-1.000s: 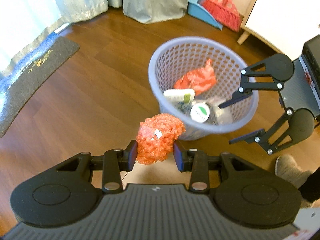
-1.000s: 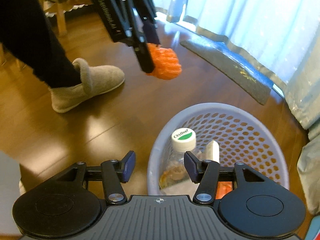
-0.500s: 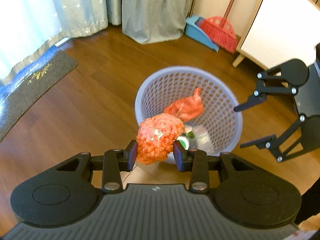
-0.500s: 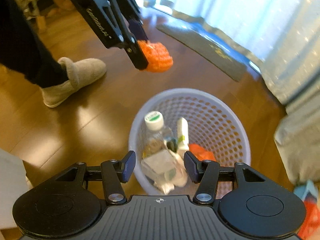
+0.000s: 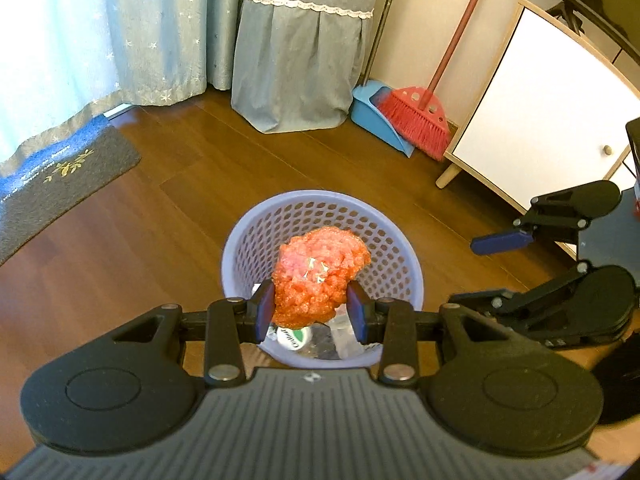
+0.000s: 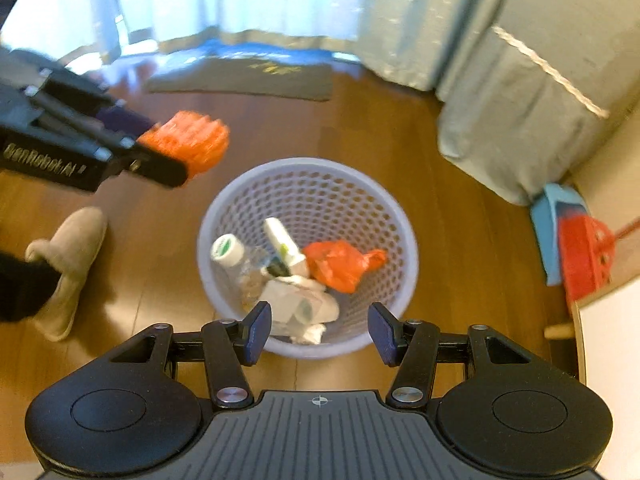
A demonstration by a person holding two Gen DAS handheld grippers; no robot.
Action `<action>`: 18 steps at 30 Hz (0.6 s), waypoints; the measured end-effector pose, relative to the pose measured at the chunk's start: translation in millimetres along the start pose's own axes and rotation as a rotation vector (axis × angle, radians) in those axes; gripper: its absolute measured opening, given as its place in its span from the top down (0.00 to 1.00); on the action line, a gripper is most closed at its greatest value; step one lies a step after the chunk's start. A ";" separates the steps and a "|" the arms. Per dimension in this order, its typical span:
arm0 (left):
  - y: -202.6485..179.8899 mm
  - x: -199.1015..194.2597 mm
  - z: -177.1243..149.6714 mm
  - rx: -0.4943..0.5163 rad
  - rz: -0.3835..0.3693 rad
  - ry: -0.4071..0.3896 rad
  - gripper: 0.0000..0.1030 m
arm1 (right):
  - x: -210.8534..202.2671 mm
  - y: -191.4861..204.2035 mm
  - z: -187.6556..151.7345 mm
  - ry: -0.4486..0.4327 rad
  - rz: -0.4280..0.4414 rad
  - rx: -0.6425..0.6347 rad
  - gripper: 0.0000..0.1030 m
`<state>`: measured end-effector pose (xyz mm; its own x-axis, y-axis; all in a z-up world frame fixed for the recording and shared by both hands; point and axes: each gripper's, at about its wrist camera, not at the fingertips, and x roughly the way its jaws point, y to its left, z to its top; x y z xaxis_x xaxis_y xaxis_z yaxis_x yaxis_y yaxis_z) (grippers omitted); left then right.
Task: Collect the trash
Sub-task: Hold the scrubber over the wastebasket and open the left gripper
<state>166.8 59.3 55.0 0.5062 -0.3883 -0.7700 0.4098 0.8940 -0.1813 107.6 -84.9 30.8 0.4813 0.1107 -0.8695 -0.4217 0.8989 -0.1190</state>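
Orange mesh wad (image 5: pixel 320 276) pinched between left gripper (image 5: pixel 312 312) pads, held in air above basket (image 5: pixel 240 248). From left wrist view, wad sits over basket mouth; from right wrist view, looks short of the rim, on the slipper (image 6: pixel 68 264) side. Cannot tell which is true, so judged not yet safely over the opening. Step in hand: carry wad over basket centre, then release. Best done by checking both views agree before opening, and dropping from low over the rim since light mesh may cling to a pad or bounce out. Wad roughly lumpy-round, no clear long axis; bulk sticks out forward past the pads, toward basket. Right gripper (image 6: pixel 318 330) empty, jaws held moderately apart, hovering over basket near side. Bottle (image 6: pixel 236 256), orange bag (image 6: pixel 340 264), crumpled paper already inside basket.
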 end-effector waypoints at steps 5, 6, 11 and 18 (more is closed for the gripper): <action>-3.6 23.1 -6.0 0.012 0.004 0.063 0.68 | 16.3 -21.3 -8.2 0.025 -0.017 0.109 0.51; -2.5 28.7 -5.8 0.000 0.003 0.077 0.68 | 20.6 -25.6 -9.0 0.032 -0.015 0.131 0.51; -2.5 51.6 4.3 -0.008 -0.008 0.099 0.68 | 34.8 -38.9 -3.2 0.074 -0.003 0.237 0.51; 7.5 77.2 11.4 -0.046 0.005 0.138 0.67 | 50.6 -36.4 8.6 0.078 -0.018 0.283 0.51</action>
<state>217.6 33.5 1.2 0.3975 -0.3519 -0.8475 0.3708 0.9064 -0.2024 153.9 -108.4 -4.8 0.4219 0.0703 -0.9039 -0.1773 0.9841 -0.0062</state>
